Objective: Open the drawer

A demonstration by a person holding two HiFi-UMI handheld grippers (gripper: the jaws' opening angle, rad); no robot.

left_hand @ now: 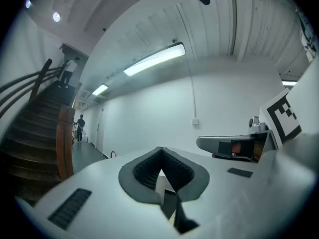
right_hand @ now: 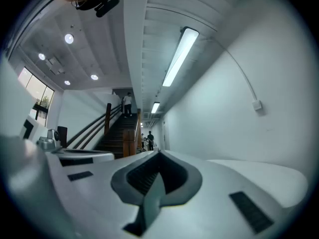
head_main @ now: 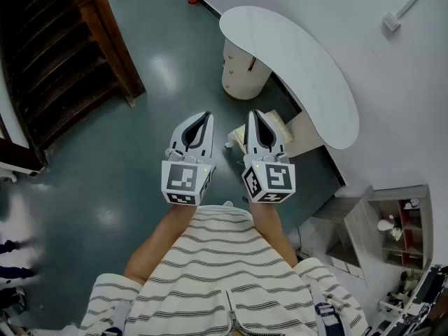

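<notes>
No words, numbers, brand names or signs can be read in any view. The only printed marks are black-and-white square code patterns on the marker cube (head_main: pixel 185 182) of the left tool (head_main: pixel 204 117) and on the matching one of the right tool (head_main: pixel 255 115). They carry no letters or digits.
</notes>
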